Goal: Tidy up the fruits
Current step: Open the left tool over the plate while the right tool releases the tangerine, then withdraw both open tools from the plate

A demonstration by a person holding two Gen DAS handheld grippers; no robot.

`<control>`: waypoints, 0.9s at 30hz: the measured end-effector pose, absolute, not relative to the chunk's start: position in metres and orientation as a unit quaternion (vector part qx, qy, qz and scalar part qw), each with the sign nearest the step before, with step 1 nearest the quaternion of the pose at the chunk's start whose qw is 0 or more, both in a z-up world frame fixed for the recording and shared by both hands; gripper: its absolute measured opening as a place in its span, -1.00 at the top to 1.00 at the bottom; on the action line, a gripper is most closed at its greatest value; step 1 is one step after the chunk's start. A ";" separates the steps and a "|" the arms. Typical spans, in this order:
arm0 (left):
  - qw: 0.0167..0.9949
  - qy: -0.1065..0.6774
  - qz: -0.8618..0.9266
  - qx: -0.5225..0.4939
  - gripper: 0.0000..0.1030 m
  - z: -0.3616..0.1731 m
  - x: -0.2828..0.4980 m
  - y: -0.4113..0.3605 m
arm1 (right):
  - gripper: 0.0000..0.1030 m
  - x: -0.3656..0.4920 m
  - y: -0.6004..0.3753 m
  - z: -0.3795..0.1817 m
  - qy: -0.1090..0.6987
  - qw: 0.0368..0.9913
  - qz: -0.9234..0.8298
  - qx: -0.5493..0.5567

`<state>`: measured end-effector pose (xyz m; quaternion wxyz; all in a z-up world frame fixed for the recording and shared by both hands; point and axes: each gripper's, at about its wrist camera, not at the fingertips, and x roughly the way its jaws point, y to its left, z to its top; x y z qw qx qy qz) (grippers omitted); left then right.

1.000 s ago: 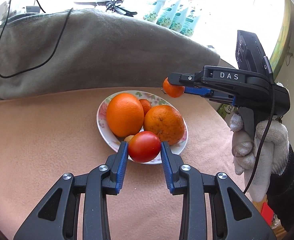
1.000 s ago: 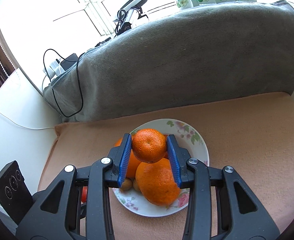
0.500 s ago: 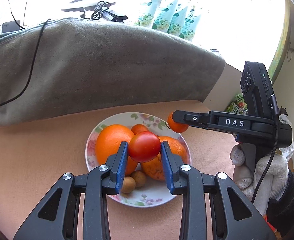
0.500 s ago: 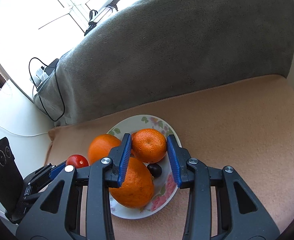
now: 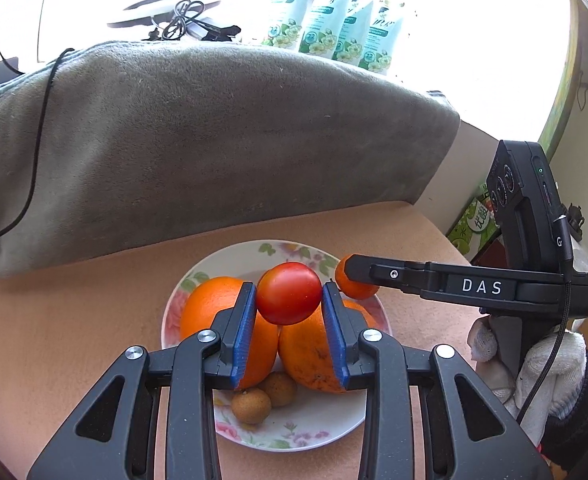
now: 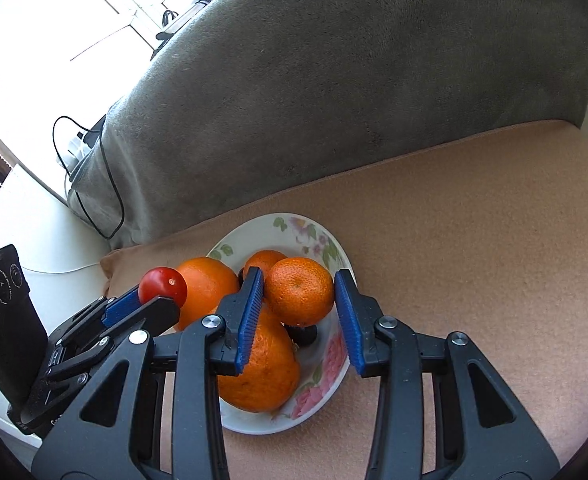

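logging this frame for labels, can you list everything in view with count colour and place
tomato: 1, red, held over the plate
mandarin: 1, orange, held over the plate
plate: 1, white floral, on the peach cloth
oranges: 2, orange, on the plate
small brown fruits: 2, near plate edge
dark fruit: 1, on the plate
blanket: 1, grey, behind
tubes: 4, pale green, on the sill
cable: 1, black, over the blanket
left gripper: jaws on the tomato
right gripper: jaws on the mandarin
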<state>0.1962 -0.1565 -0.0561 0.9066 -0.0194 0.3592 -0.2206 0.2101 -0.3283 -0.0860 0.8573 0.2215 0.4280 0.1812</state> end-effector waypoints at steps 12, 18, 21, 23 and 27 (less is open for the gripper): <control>0.914 0.347 -0.212 -0.018 0.03 -0.048 0.194 -0.153 | -0.13 0.209 -0.334 -0.083 0.422 0.858 0.178 0.232; 0.914 0.345 -0.211 -0.020 -0.16 -0.046 0.192 -0.150 | -0.37 0.205 -0.335 -0.079 0.418 0.863 0.170 0.229; 0.915 0.347 -0.206 -0.025 -0.33 -0.047 0.189 -0.147 | -0.46 0.200 -0.333 -0.074 0.411 0.871 0.163 0.215; 0.916 0.346 -0.202 -0.026 -0.33 -0.046 0.185 -0.145 | -0.47 0.196 -0.330 -0.071 0.409 0.876 0.157 0.202; 0.918 0.346 -0.194 -0.029 -0.47 -0.045 0.174 -0.139 | -0.70 0.182 -0.325 -0.061 0.393 0.888 0.151 0.183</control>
